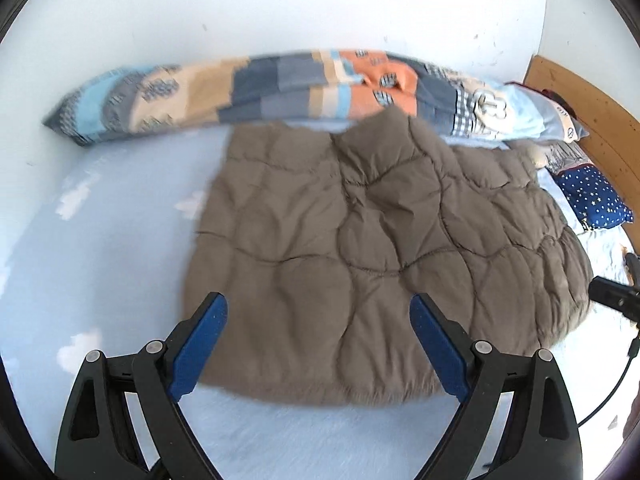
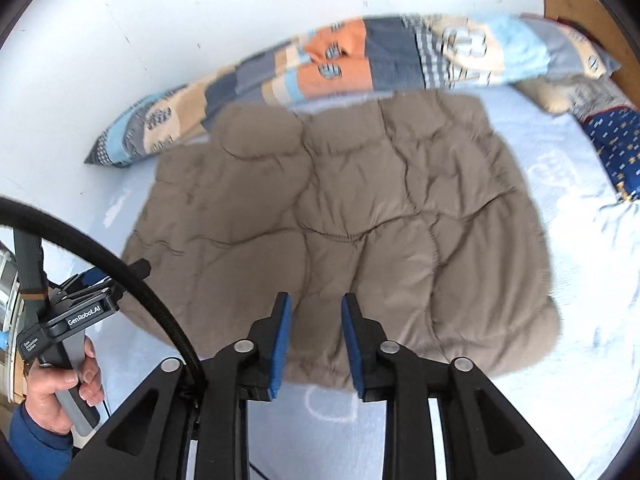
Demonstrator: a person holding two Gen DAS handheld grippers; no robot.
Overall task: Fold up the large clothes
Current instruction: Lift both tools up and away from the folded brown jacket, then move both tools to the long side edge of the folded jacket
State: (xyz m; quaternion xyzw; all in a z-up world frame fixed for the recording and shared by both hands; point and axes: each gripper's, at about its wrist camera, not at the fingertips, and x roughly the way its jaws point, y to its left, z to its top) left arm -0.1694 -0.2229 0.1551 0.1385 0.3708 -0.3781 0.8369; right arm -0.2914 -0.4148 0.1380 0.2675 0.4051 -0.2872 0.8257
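Note:
A brown quilted puffer garment (image 1: 360,248) lies folded in a rough rectangle on the light blue bed sheet (image 1: 100,264); it also shows in the right wrist view (image 2: 340,220). My left gripper (image 1: 318,304) is wide open and empty, above the garment's near edge. My right gripper (image 2: 316,304) is open with a narrower gap and empty, above the garment's near edge. The left gripper's body (image 2: 80,312) shows in the right wrist view at the garment's left corner, held by a hand.
A patchwork folded quilt (image 1: 280,88) lies along the white wall behind the garment. A navy starred pillow (image 1: 596,196) and wooden headboard (image 1: 580,92) are at the right. A black cable (image 2: 120,264) arcs across the lower left of the right wrist view.

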